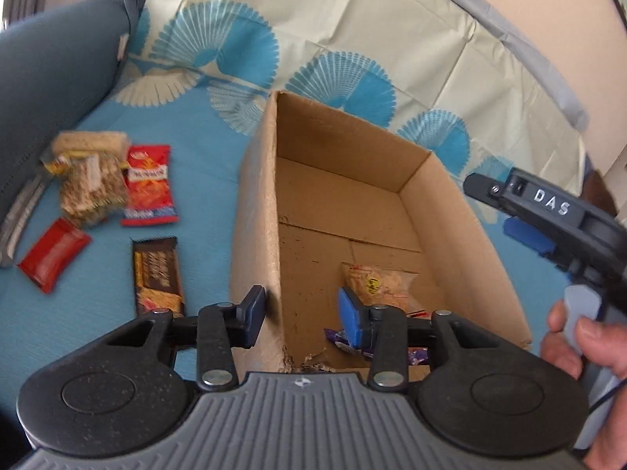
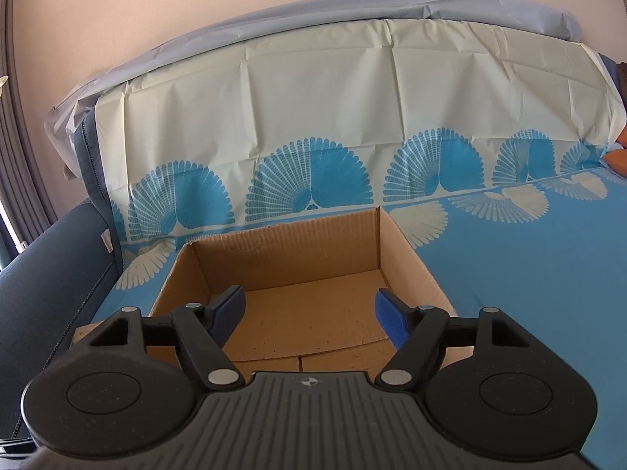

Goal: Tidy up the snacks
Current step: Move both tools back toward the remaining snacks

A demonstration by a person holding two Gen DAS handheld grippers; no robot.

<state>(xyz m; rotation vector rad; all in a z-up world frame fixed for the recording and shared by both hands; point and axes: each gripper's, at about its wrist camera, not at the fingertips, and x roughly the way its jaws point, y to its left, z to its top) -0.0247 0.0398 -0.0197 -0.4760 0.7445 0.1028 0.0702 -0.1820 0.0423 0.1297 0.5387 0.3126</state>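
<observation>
1. The left claw point(image 1: 301, 319) is parted with nothing between its pads; it straddles the near left wall of the cardboard box point(image 1: 254, 235), one pad outside and one inside.
2. The right claw point(image 2: 309, 313) is spread wide and empty, above the near edge of the same box point(image 2: 282, 250); in the left wrist view it point(image 1: 505, 211) shows at the right, gripped by a hand point(image 1: 580, 344).
3. The box sits open on a blue sheet point(image 1: 203, 156) with fan patterns, draped over a sofa.
4. Inside the box lie a clear bag of pale snacks point(image 1: 380, 282) and a purple wrapper point(image 1: 341, 338), both near the front.
5. On the sheet, left of the box, lie a brown chocolate bar point(image 1: 156, 274), a red chip packet point(image 1: 149, 186), a small red packet point(image 1: 53, 254) and a bag of grain bars point(image 1: 92, 176).
6. The chocolate bar is nearest the left claw, just beside its outer pad.
</observation>
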